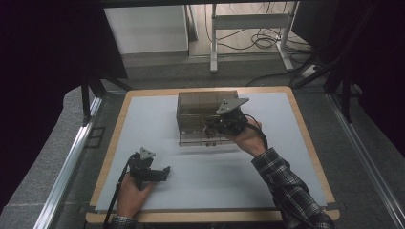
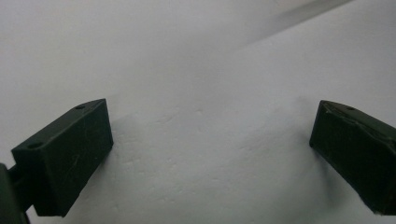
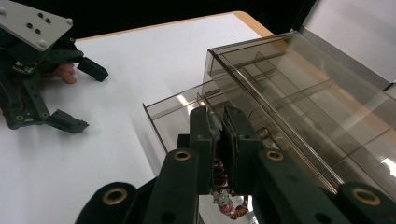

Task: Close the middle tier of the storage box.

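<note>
Two black jaws of the right gripper [image 3: 223, 140] stand pressed together, and something small and reddish sits low between them, too hidden to tell what it is. Just ahead of them lies a smoky clear plastic box [image 3: 299, 93] with dividers inside; a shallow drawer [image 3: 173, 114] juts out of its front toward the gripper. In the high view the box [image 1: 200, 112] lies with its long side across the mat, and the right gripper [image 1: 212, 128] is at its front edge, the hand reaching in at a slant from a plaid sleeve [image 1: 286, 186]. Well apart, the left gripper [image 1: 165, 172] rests on the white mat [image 1: 215, 176], jaws wide apart with nothing between them.
</note>
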Tool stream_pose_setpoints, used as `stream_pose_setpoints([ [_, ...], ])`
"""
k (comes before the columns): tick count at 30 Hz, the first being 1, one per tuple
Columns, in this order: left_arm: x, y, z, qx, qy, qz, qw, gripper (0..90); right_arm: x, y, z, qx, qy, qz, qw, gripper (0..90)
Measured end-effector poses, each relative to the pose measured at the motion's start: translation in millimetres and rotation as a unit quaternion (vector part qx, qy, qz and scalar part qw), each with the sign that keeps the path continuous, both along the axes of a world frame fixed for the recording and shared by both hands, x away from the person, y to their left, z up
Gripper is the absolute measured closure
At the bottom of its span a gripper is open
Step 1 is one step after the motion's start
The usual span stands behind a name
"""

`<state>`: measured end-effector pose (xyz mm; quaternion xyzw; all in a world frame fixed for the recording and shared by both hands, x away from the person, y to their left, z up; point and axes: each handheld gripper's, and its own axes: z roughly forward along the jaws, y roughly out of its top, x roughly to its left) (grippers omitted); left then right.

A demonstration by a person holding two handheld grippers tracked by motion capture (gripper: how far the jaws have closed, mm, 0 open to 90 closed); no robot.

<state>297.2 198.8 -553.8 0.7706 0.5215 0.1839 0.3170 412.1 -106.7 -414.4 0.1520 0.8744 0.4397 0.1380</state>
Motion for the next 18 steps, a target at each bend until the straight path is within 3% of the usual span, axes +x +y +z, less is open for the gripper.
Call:
stream_pose_setpoints([
  [18, -0.2, -0.3, -0.1, -0.002, 0.001, 0.002, 1.0, 0.0, 14.4, 4.9, -24.8, -0.005, 0.012, -0.009, 0.9999, 81.9],
])
